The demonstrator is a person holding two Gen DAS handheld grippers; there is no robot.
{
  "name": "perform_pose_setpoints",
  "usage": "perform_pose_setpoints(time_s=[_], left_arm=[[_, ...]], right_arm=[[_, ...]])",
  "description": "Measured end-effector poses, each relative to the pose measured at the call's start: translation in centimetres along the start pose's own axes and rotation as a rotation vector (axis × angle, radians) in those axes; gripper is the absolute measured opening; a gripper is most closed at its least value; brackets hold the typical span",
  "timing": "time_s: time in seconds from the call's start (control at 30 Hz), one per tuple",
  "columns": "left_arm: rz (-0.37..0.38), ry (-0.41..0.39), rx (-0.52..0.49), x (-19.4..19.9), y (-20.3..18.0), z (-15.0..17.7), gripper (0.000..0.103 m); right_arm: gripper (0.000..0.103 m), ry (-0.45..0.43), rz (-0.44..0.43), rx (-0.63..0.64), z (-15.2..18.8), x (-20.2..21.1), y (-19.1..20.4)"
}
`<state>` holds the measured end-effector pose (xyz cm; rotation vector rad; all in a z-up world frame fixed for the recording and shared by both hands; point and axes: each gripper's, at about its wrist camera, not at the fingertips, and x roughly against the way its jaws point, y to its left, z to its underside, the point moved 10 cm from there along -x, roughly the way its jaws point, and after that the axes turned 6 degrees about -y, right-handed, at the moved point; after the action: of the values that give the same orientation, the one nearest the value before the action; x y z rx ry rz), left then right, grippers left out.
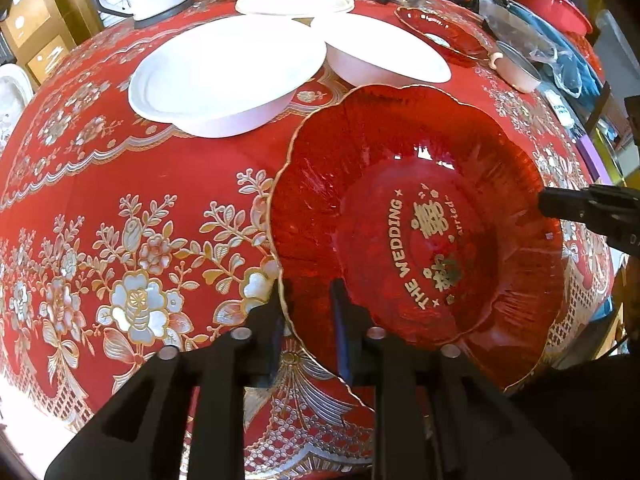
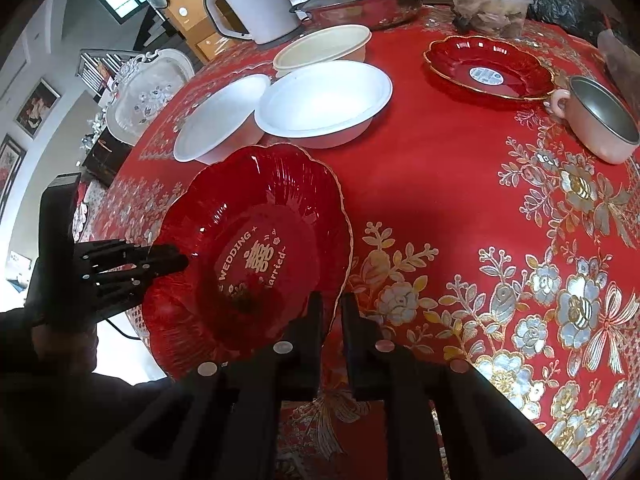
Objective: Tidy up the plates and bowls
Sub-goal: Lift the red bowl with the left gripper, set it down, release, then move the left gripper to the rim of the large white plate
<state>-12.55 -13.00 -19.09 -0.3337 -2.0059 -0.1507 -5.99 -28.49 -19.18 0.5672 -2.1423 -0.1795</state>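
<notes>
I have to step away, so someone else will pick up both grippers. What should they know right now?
Left gripper: shut on the near rim of the red wedding plate.
Right gripper: shut on the opposite rim of that plate, which seems raised and tilted over the table.
On the table: three white bowls grouped together, unstacked; a second red plate farther right; a pink cup beside it.
Done: nothing stacked yet.
Left: probably set this plate with the other red one, then nest the bowls.
</notes>
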Motion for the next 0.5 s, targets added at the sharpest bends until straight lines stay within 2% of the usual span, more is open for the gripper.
perform_pose_setpoints(time_s=[0.1,0.23,0.33,0.4,0.43,0.5], left_arm=[[0.007,-0.009,0.024,0.0,0.7,-0.1,0.045],[0.024,-0.014,0.061,0.2,2.2,-0.3,0.049],[0.05,-0.043,0.09,1.1,3.6,-1.1,0.056],[0.054,-0.072,0.106,1.7,4.8,-2.1,0.062],[0.053,-0.084,0.111,1.9,5.3,-2.6,0.062],[0.033,-0.113,0.137,2.3,6.9,-4.0,0.062]], right_arm=[[0.022,-0.005,0.014,-0.014,0.0,0.2,-0.3],[0.025,-0.021,0.049,-0.06,-0.4,0.9,-1.3],[0.025,-0.06,0.088,-0.074,-1.4,1.8,-2.1],[0.032,-0.107,0.136,-0.062,-3.1,2.8,-2.6],[0.038,-0.122,0.153,-0.058,-3.8,3.1,-2.8],[0.041,-0.149,0.171,-0.039,-5.8,3.5,-2.7]])
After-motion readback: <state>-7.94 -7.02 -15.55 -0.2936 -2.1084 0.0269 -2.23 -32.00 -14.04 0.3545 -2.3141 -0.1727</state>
